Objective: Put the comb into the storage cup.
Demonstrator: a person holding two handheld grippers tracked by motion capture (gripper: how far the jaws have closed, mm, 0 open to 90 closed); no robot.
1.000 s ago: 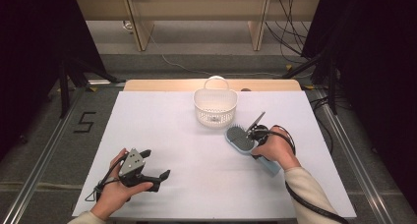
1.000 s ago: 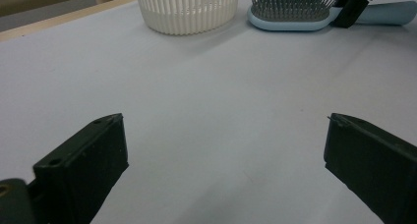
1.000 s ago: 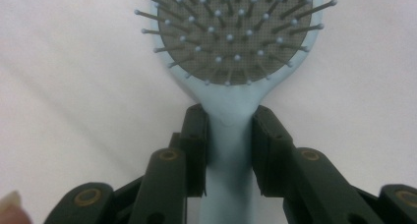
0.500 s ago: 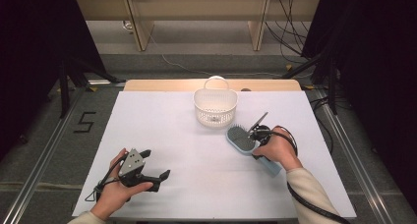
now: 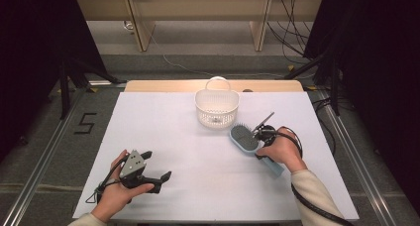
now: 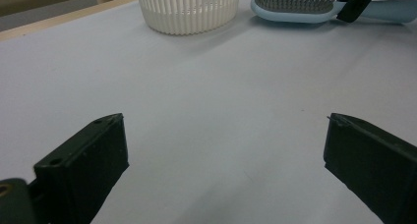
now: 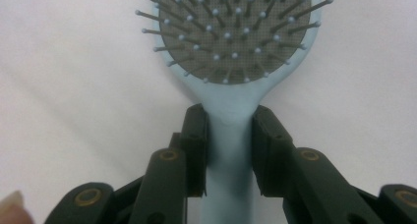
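Nothing has moved: right gripper (image 7: 228,150) clamps the hairbrush (image 7: 231,62) handle, basket (image 5: 216,107) just ahead, left gripper (image 6: 221,170) open over bare table (image 5: 198,156)

**Where things lie on the tabletop**

The hairbrush (image 5: 244,138) lies on the tabletop (image 5: 198,151), its neck between the right tool's (image 7: 228,135) jaws, head beyond them. The basket (image 5: 216,107) stands just past the head. The left tool (image 5: 153,174) sits well apart, on the near left.

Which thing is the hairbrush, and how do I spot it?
Find the white sheet-covered table, then the white slatted plastic basket near its far edge. Just beside it lies the pale blue plastic hairbrush, bristles up, its handle clamped in the right gripper.
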